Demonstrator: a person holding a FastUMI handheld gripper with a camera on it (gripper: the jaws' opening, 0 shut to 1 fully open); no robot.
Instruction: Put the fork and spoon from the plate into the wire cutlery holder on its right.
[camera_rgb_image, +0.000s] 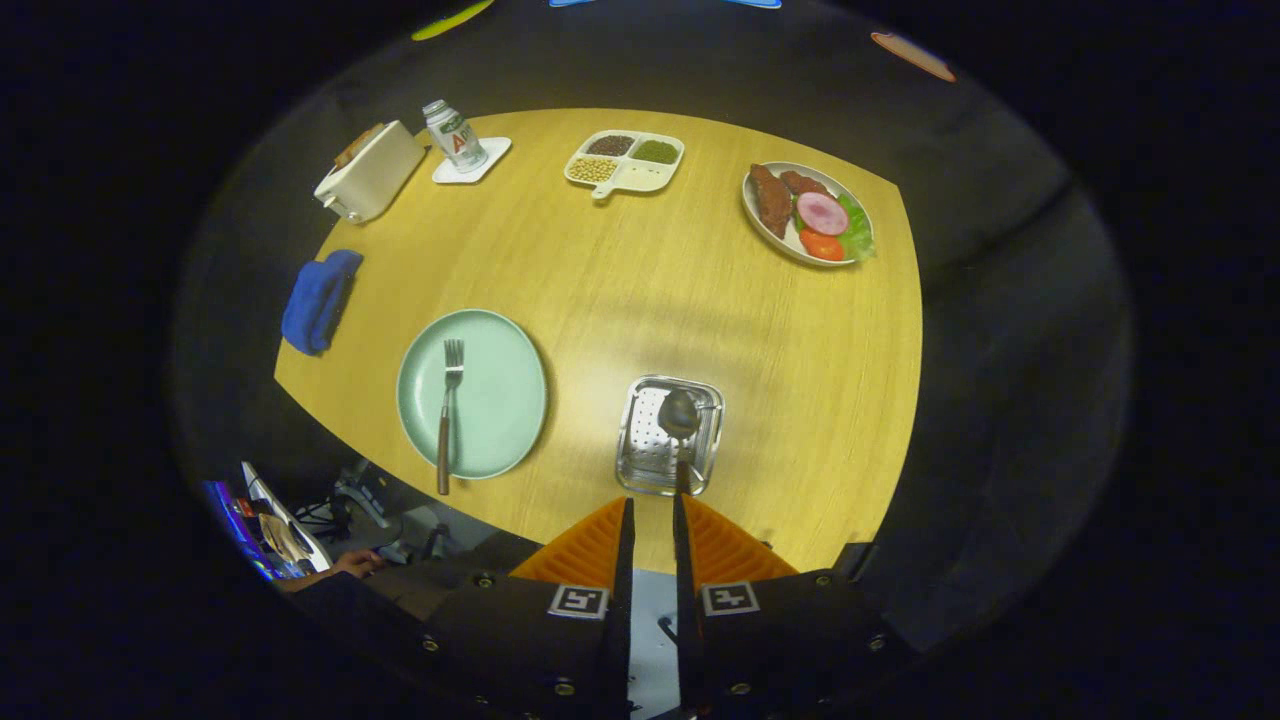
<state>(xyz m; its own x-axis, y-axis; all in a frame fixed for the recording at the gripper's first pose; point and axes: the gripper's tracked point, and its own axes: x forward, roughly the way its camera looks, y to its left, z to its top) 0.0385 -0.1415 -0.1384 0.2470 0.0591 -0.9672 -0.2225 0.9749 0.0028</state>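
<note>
From the gripper view, the gripper hangs high over the round wooden table, and its jaws stand close together, clamped on the slim handle of the dark metal spoon. The spoon runs straight out ahead of the jaws, its bowl hanging over the shiny perforated metal cutlery holder, which lies just ahead of the jaws. So the spoon step is in hand, I'd say, with the spoon not yet released.

Ahead and well to the left of the jaws sits the pale green round plate, and the wooden-handled steel fork lies on it, tines pointing away, handle tip poking over the near rim. That one is yet to go.

Next move, by my reading: lower the spoon into the holder, part the jaws, then swing left for the fork, whose overhanging handle looks the easiest place to pinch.

Hard to tell from here whether the spoon's bowl touches the holder's floor or hangs above it. The lower handle is hidden between the jaws.
</note>
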